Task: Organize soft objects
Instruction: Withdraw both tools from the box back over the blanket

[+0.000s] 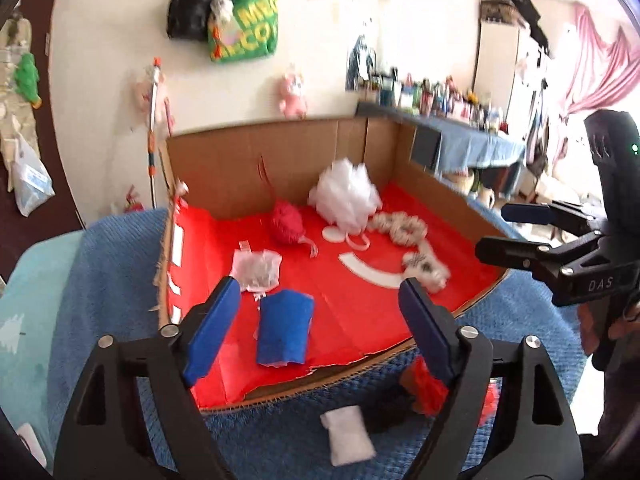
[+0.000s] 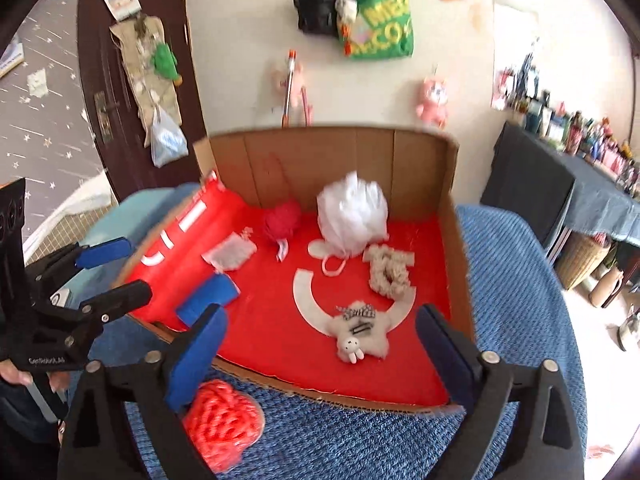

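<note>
A cardboard box [image 1: 280,148] lined in red holds a white mesh pouf [image 1: 346,196], a red yarn ball [image 1: 286,222], a beige scrunchie [image 1: 400,226], a mesh sachet [image 1: 258,270], a blue cloth roll [image 1: 285,330] and a small plush [image 2: 362,336]. My left gripper [image 1: 320,328] hangs open above the blue roll, gripping nothing. My right gripper [image 2: 320,356] hangs open above the plush, apart from it. Outside the box front lie a coral knitted piece [image 2: 224,420] and a small white pillow [image 1: 348,436].
The box rests on a blue knitted blanket [image 2: 520,300]. Behind it is a wall with hanging bags [image 2: 376,28] and a pink plush [image 2: 432,100]. A dark door [image 2: 132,80] stands at the left, and a cluttered shelf [image 2: 580,144] at the right.
</note>
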The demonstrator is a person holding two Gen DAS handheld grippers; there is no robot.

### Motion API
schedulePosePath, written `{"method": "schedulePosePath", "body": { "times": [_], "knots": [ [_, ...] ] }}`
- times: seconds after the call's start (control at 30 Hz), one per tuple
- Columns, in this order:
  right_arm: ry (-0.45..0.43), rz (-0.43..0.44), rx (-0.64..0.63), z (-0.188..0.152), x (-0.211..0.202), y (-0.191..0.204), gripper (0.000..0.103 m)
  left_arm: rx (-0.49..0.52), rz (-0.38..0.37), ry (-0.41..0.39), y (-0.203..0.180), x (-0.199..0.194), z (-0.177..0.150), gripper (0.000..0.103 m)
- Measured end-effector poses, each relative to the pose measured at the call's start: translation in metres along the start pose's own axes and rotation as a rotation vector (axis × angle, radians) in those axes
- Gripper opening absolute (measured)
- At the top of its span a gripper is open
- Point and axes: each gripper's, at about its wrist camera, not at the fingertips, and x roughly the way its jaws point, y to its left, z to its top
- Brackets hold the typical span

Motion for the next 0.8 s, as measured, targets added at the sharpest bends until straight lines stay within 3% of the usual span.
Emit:
{"method": "schedulePosePath", "body": {
  "times": [0.07,0.33,0.8],
  "knots": [
    [-0.040,-0.007,-0.004,-0.002,-0.014,0.005,0.100,-0.004,0.019,-0.042,-0.004,-0.014,-0.001,0.094],
    [-0.170,-0.038,-0.009,-0.024,-0.057,0.022,0.103,0.007,0.076,-0.175,-0.023,-0.061,-0.016,0.097],
    [-0.270,-0.104,-0.008,-0.081,-0.090,0.041,0.103,-0.003,0.082,-0.215,-0.043,-0.087,-0.051,0.097]
  ]
}}
